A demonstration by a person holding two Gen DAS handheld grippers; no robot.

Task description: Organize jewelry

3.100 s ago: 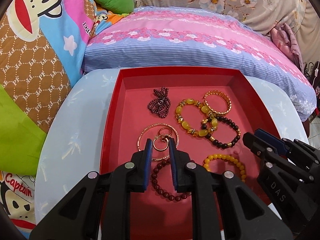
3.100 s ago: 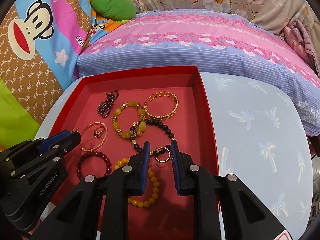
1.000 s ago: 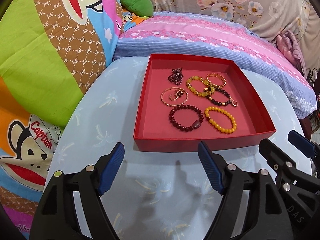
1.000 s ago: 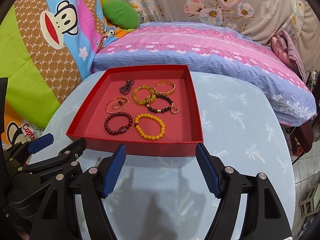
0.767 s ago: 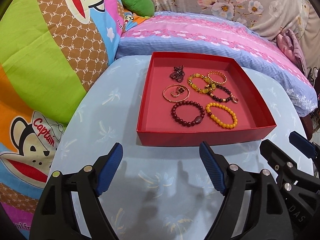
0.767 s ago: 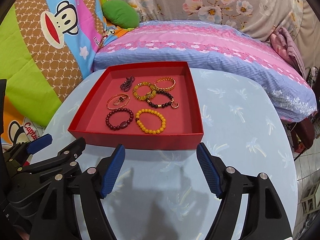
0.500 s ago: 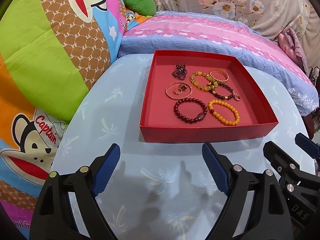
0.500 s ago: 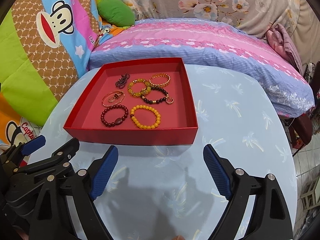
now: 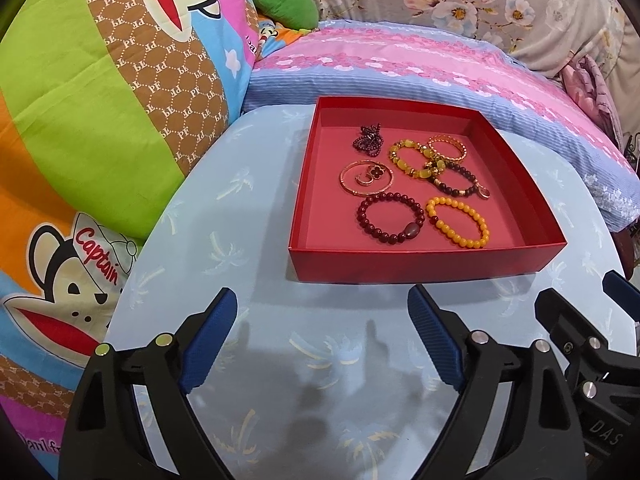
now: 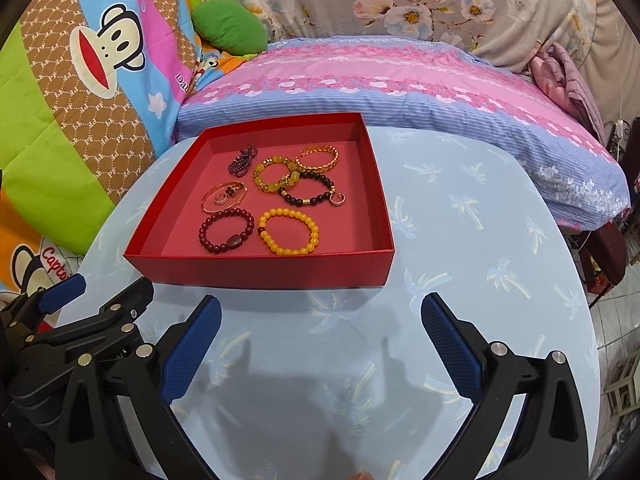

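A red tray [image 9: 416, 268] [image 10: 260, 270] stands on the light blue table. It holds several pieces: a dark red bead bracelet [image 9: 390, 218] [image 10: 227, 230], an orange bead bracelet [image 9: 457, 221] [image 10: 288, 231], a dark bracelet with a ring beside it [image 9: 460, 184], a yellow stone bracelet [image 9: 416, 156], a gold bangle [image 9: 447, 148], a thin gold hoop with small rings inside [image 9: 366, 176] and a purple bead chain [image 9: 368, 141]. My left gripper [image 9: 322, 328] and right gripper [image 10: 320, 328] are both open and empty, on the near side of the tray above the table.
The round table [image 9: 240, 208] [image 10: 480, 240] has a palm-tree cloth. A bright cartoon quilt [image 9: 100, 100] rises at the left. A pink and blue striped pillow [image 10: 380, 80] lies behind the tray. The right gripper shows at the lower right of the left wrist view [image 9: 576, 344].
Both grippers were shut over jewelry inside the tray 3.1 s ago. They have opened, let go and drawn back toward me; over the last second they keep backing off slightly.
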